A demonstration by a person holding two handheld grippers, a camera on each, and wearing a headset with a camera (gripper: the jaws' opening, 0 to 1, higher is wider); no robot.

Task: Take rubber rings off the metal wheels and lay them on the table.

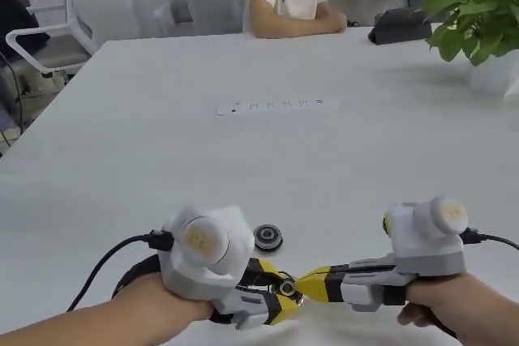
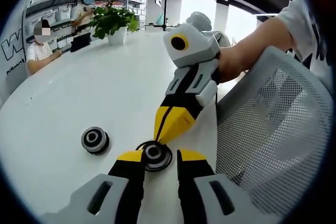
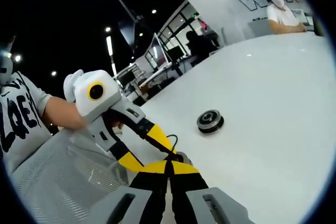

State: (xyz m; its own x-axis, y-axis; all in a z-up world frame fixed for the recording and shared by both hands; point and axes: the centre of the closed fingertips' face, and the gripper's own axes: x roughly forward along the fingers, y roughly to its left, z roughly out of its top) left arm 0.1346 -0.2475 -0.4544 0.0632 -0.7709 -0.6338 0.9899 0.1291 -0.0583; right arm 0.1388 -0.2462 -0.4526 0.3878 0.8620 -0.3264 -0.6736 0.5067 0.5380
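my left tool is clamped on a small round metal wheel, one jaw on each side of it. the wheel is lifted just clear of the white counter, at its near edge. my right tool comes in nose to nose with the left one. its jaws are pressed together, tips touching the wheel's far rim. a thin black rubber ring bulges off that rim as a loose loop beside the left tool's left jaw. i judge the right tool is pinching it, though the contact itself is too small to see.

further out, ahead of the left tool and off its left jaw, a second metal wheel with its ring still on lies flat on the counter, well apart from both tools. no freed ring lies on the counter yet, so i reckon the job is in its early part.

risks from here:
- the pinch is shallow. if i pull fast, the ring may slip free and snap back onto the wheel.
- pulling sideways could twist the wheel in the left tool's grip and drop it. it sits at the counter's edge above the grey mesh chair back, so it could fall off the counter.
- a ring released under stretch could fly past the counter.
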